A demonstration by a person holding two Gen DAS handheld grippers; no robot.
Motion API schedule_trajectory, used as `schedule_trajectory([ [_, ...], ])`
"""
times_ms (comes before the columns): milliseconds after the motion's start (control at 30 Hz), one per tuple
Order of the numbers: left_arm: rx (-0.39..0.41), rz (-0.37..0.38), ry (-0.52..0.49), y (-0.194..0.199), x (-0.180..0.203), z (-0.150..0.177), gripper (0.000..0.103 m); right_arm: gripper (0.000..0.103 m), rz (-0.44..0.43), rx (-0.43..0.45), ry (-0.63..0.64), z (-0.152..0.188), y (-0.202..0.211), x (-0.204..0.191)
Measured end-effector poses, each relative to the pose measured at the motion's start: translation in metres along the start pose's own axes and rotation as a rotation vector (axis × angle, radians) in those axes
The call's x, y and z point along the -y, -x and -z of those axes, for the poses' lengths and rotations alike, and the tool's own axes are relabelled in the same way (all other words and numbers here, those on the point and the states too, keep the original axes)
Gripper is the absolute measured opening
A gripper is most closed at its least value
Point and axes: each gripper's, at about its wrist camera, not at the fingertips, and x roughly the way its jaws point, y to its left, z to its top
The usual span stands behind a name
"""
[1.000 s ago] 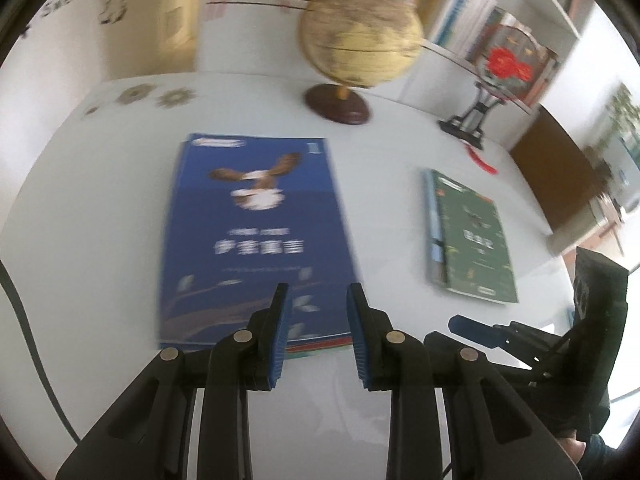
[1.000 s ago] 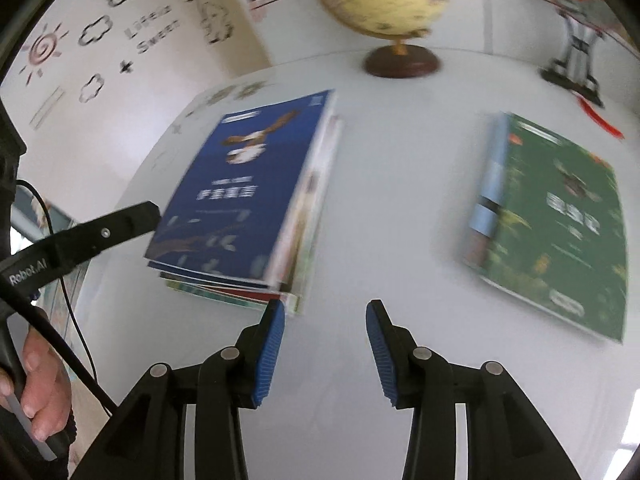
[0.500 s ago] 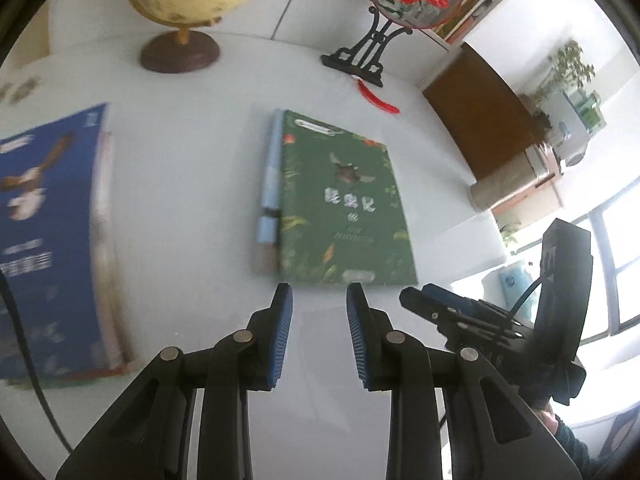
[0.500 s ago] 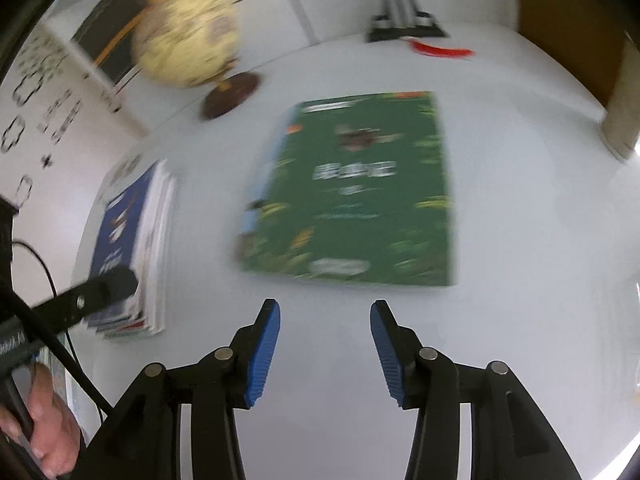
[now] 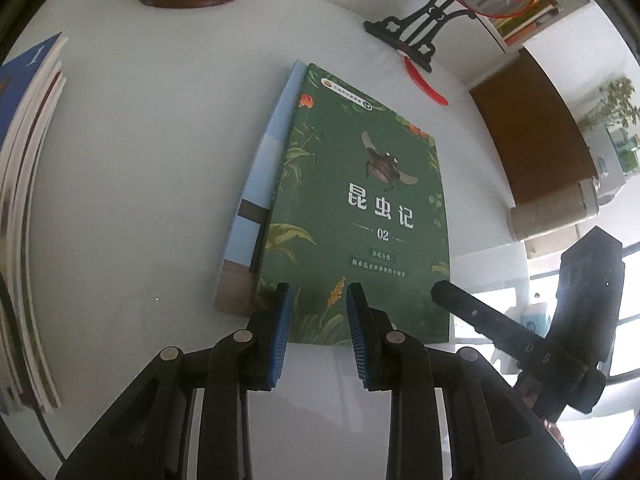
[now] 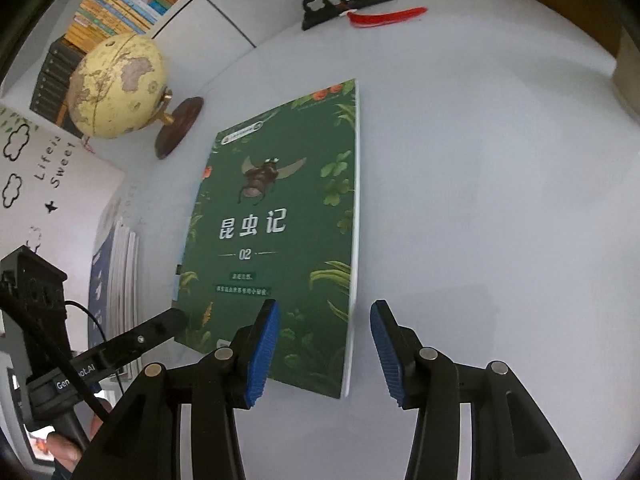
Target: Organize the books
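A green book [image 5: 360, 208] with a beetle on its cover is seen lying flat on the white table [image 5: 152, 168], on top of a second, pale blue book [image 5: 256, 200] whose left strip projects from beneath it. In the right wrist view the same green book [image 6: 276, 232] is shown with its right edge running down toward the camera.

The left gripper [image 5: 318, 312] is held over the near edge of the green book. Its blue-padded fingers [image 5: 280, 332] are parted by a moderate gap, and nothing is clasped between them; whether the tips touch the cover cannot be told.

The right gripper [image 6: 324, 344] is spread wider. Its left finger is seen over the near right corner of the green cover, while its right finger is seen over bare table beyond the book's edge, so that the book's right edge falls within the gap. Nothing is gripped, and contact with the book cannot be judged.

A stack of books [image 5: 28, 216] topped by a blue cover is set well apart on the left of the table. At the far side a globe [image 6: 116, 88] on a round wooden base is placed, and beside it a black ornamental stand [image 5: 416, 28] with a red tassel [image 5: 426, 86] lying on the table.
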Motion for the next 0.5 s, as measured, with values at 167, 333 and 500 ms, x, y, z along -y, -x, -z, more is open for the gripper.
schedule_trajectory([
  [167, 0.032, -0.048, 0.006, 0.0027, 0.0035, 0.0008, 0.025, 0.045, -0.01, 0.0, 0.031, -0.0035, -0.0036, -0.0024],
  [333, 0.049, -0.066, 0.018, 0.0012, 0.005, 0.0016, 0.025, 0.046, -0.059, -0.011, 0.023, -0.0017, -0.0061, -0.0012],
  [500, 0.056, -0.054, 0.028, -0.0002, 0.0066, 0.0054, 0.025, 0.046, -0.042, 0.004, 0.044, 0.0028, -0.0055, -0.0046],
])
